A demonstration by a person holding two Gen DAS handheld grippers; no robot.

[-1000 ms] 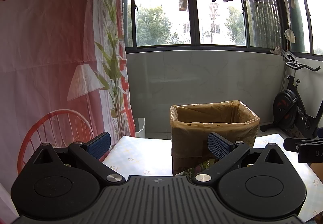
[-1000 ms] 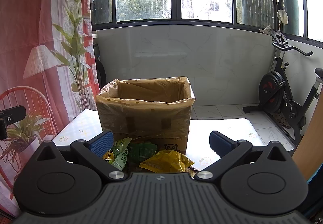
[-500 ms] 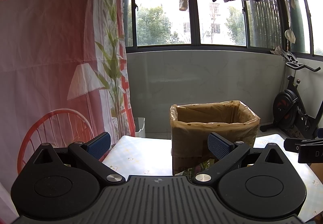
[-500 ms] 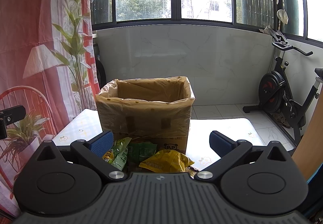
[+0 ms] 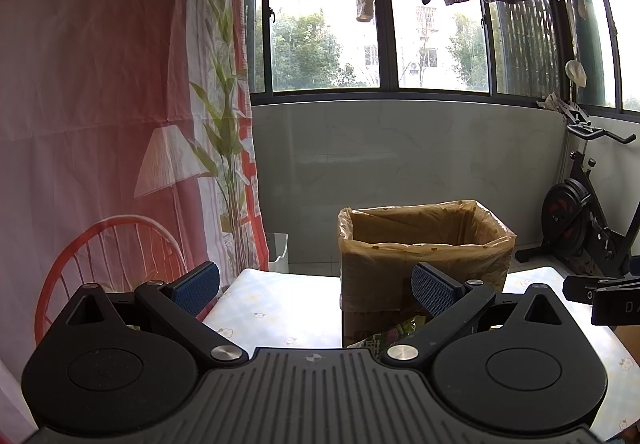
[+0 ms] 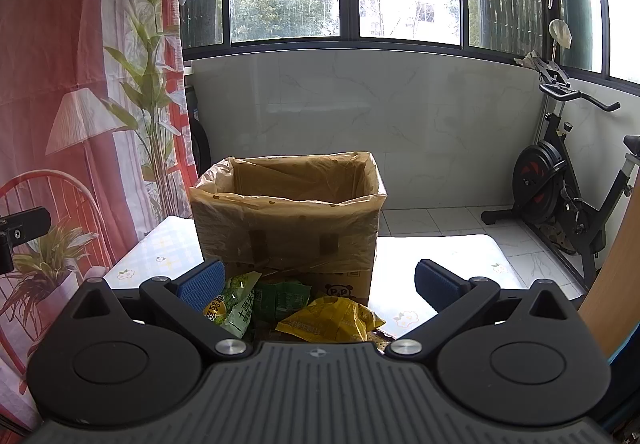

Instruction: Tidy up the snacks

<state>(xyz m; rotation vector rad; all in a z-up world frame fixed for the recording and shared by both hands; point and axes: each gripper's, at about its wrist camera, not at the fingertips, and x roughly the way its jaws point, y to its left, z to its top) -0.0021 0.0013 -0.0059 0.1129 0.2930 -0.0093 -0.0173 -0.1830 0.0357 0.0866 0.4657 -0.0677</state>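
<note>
A cardboard box lined with a thin plastic bag stands toward the far edge of the table, its top open. Against its near wall lie the snacks: a yellow packet, a dark green packet behind it, and a light green packet at the left, overlapping in a loose heap. The right gripper hangs above them with its jaws spread wide and nothing between them; the light green packet sits just beside its left finger. The left gripper is likewise wide and empty, held over the table's left part with the box ahead and to its right, and only a scrap of green wrapper showing. The packets look light, soft and crinkly, with slick film that could slide out of a shallow pinch. The yellow one lies on top and free, so it seems best to take it first, gripping across a puffed middle or a sealed flat edge, gently enough not to crush what is inside.
</note>
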